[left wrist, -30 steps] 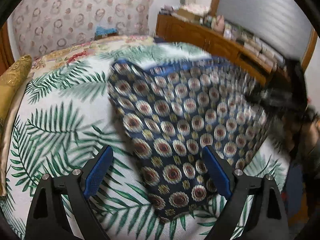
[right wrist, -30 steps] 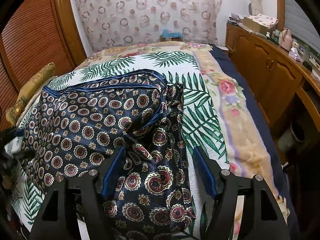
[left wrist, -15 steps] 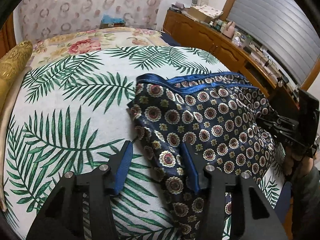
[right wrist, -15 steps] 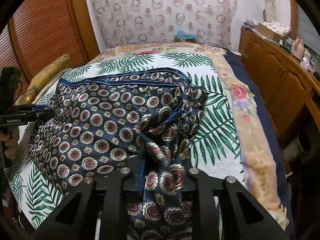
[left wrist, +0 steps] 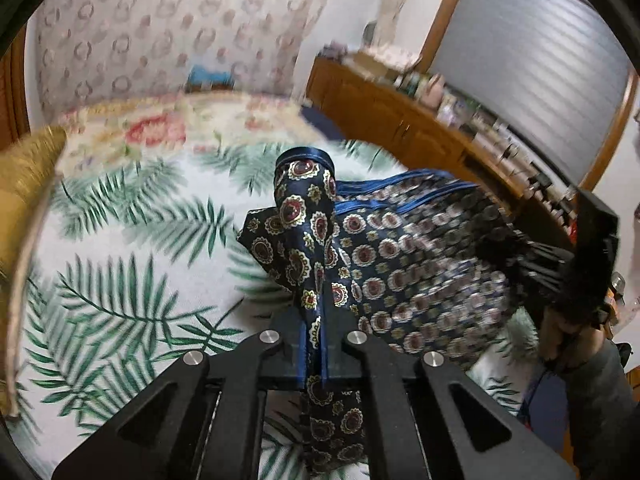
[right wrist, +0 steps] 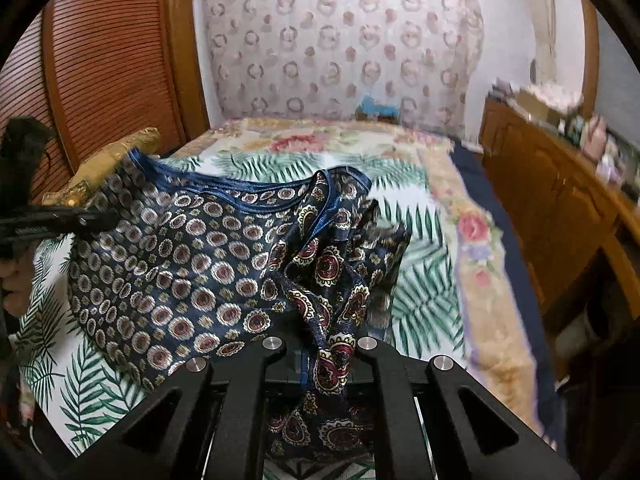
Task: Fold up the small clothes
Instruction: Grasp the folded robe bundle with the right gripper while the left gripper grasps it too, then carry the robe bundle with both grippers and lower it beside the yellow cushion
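Note:
A small dark-blue garment (left wrist: 404,264) with round medallion print and a blue trimmed edge hangs lifted above the bed between both grippers. My left gripper (left wrist: 314,360) is shut on one bunched corner of it, which sticks up past the fingers. My right gripper (right wrist: 324,356) is shut on the other bunched corner; the garment (right wrist: 180,264) spreads out to the left in that view. The right gripper also shows at the right edge of the left wrist view (left wrist: 588,264), and the left gripper shows at the left edge of the right wrist view (right wrist: 48,220).
The bed has a white palm-leaf cover (left wrist: 120,280) with a floral border (right wrist: 480,264). A gold pillow (left wrist: 24,176) lies at its left side. A wooden cabinet (right wrist: 560,208) with several small items runs along the right. A patterned curtain (right wrist: 340,48) hangs behind.
Both grippers have closed on the garment's corners and lifted it off the bed. One second ago both were open over the flat garment.

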`<action>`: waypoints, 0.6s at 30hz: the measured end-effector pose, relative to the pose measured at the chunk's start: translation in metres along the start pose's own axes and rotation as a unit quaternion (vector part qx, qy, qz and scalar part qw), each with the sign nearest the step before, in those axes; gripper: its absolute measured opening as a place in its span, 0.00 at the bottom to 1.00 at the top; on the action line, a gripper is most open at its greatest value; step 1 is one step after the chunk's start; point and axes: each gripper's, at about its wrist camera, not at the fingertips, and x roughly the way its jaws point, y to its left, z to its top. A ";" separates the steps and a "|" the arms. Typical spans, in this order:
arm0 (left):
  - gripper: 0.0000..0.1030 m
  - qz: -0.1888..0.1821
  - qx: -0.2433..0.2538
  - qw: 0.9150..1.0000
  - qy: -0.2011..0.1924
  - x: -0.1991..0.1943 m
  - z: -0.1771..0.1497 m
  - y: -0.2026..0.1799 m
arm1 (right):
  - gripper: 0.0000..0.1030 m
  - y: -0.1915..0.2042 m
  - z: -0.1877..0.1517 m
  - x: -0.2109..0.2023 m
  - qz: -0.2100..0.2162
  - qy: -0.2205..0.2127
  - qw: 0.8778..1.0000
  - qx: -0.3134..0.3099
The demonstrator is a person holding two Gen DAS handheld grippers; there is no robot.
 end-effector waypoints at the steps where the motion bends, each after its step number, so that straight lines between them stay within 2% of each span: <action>1: 0.05 -0.001 0.002 1.000 -0.008 -0.007 0.001 -0.001 | 0.07 0.003 0.003 -0.004 0.001 -0.005 1.000 -0.005; 8: 0.05 0.006 0.016 0.997 -0.077 -0.074 0.014 0.002 | 0.07 0.044 0.031 -0.035 0.013 -0.054 0.997 -0.046; 15: 0.05 0.055 -0.002 0.991 -0.123 -0.125 0.008 0.054 | 0.07 0.094 0.069 -0.032 0.047 -0.077 0.990 -0.106; 18: 0.05 0.085 -0.016 0.986 -0.144 -0.146 -0.001 0.081 | 0.07 0.122 0.088 -0.022 0.066 -0.084 0.985 -0.135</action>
